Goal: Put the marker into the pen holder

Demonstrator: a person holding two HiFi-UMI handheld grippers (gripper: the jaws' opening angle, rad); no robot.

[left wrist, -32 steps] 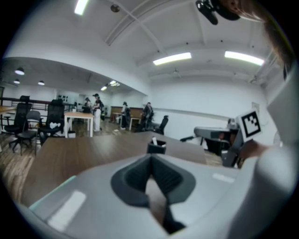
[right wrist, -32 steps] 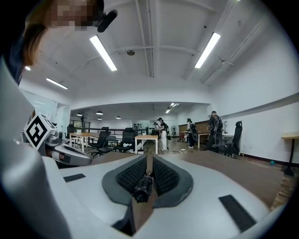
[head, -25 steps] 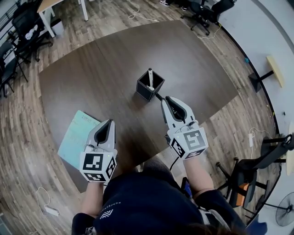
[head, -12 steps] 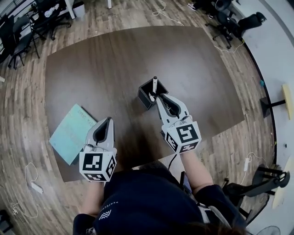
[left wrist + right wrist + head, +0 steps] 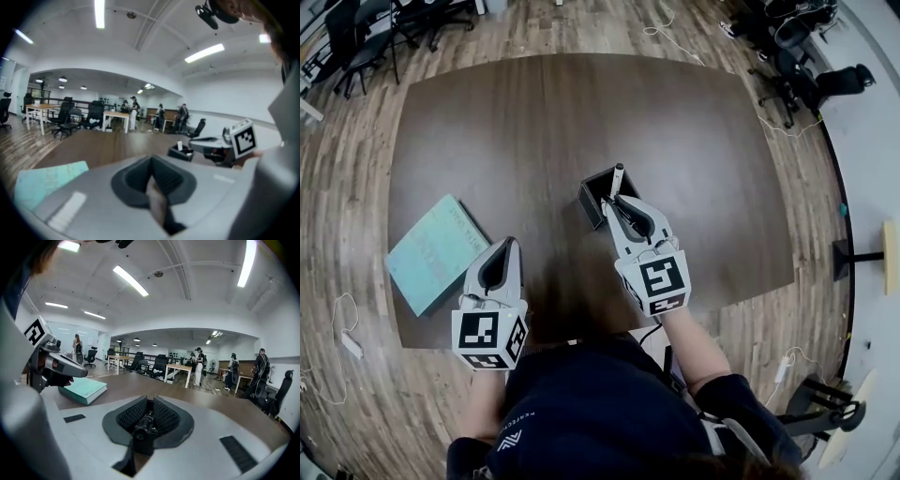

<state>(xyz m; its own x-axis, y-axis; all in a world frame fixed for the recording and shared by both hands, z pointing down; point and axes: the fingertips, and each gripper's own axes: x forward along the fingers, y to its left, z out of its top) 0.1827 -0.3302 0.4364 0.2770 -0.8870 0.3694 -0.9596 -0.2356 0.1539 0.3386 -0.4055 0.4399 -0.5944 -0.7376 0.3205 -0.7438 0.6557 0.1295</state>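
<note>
Dark woodgrain table [image 5: 534, 122]; square black pen holder [image 5: 590, 206]; cylindrical marker [image 5: 143, 424].

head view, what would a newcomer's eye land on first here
The two grey grippers with patterned cubes fill the lower middle: the right gripper holds a dark marker in its fingers right at the black pen holder in the middle of the brown table, where a white marker already stands. The left gripper hangs empty nearer the person, beside a teal book at the table's left edge.
</note>
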